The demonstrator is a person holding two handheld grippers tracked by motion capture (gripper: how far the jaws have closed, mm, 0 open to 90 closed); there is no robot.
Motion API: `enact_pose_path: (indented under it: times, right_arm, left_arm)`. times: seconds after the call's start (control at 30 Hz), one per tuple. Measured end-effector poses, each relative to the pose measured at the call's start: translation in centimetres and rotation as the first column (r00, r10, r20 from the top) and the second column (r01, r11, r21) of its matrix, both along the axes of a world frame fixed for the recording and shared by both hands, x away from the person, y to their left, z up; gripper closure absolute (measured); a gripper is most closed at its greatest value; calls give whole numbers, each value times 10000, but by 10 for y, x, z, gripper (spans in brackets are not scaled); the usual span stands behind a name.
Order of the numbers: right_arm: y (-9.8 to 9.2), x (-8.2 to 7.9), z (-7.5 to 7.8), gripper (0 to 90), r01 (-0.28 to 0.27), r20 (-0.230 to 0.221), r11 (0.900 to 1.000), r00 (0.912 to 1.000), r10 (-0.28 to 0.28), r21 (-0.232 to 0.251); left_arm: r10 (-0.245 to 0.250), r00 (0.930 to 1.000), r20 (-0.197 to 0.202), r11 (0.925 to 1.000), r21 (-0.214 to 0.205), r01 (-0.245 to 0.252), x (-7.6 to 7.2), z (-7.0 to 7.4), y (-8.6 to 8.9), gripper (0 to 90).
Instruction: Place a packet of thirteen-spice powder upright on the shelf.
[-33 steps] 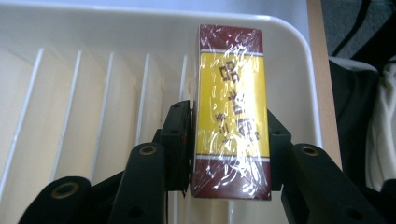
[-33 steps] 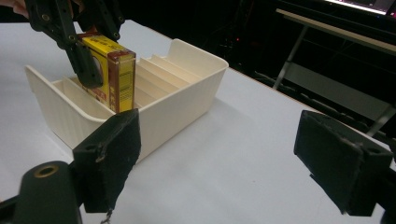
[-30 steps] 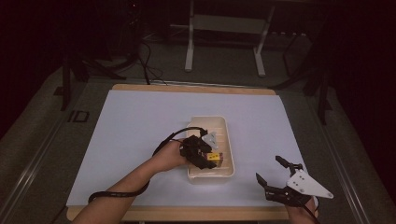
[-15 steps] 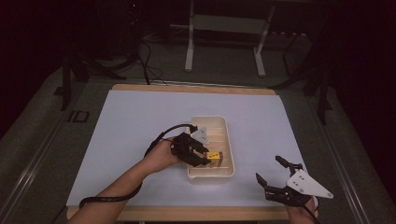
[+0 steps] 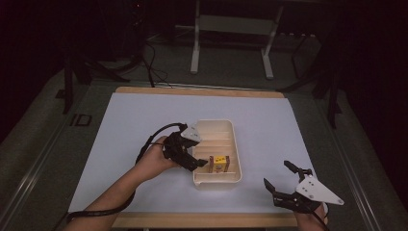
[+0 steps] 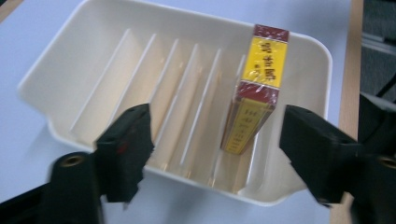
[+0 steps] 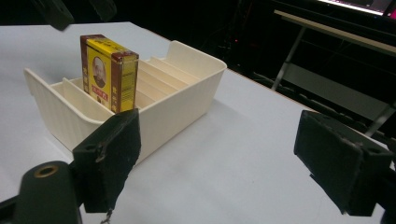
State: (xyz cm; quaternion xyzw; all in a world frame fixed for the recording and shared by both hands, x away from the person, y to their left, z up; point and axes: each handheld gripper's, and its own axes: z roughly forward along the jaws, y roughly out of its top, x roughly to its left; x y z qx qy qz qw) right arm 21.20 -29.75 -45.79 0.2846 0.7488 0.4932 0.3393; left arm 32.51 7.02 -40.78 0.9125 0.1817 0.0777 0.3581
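Portrait on box (image 7: pixel 108 73) faces right tongs (image 7: pixel 233 161).

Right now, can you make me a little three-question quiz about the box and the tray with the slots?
1. True or false: the yellow and red box stands upright in a slot of the cream tray.
2. The left hand-held gripper is: A) shut on the box, B) open, beside the tray, C) lying inside the tray.
3. Fill in: the right hand-held gripper, jaws open, is over the ____ table cover.

Key: 1 true; 2 B; 3 white.
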Motion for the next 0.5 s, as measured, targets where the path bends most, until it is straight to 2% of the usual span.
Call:
enact_pose_path:
  times: [0.07, 0.1, 0.17, 0.23, 0.3, 0.5]
  right_arm:
    - [0, 0, 0, 147, -11, 8, 10000, 10000, 11, -12]
    - [0, 1, 0, 147, -13, 1, 10000, 10000, 13, -20]
    - [0, 0, 0, 147, -7, -6, 10000, 10000, 7, -21]
    - [0, 0, 0, 147, 9, 15, 10000, 10000, -9, -25]
    - [0, 0, 0, 147, 45, -11, 10000, 10000, -45, 2]
    - [0, 0, 0, 147, 43, 7, 10000, 10000, -43, -11]
  left_arm:
    - [12, 9995, -325, 9998, -212, -19, 1, 0, 6, 164]
    - [83, 9994, -328, 9994, -347, -95, 1, 0, 10, 99]
    - [260, 9991, -339, 9982, -531, -278, 1, 0, 14, 89]
    - [405, 9986, -339, 9983, -398, -418, 1, -2, 18, 22]
    - [834, 9964, -163, 9952, -505, -841, -2, -3, 24, 12]
    - [1337, 9908, -205, 9887, -663, -1348, -6, -7, 42, 12]
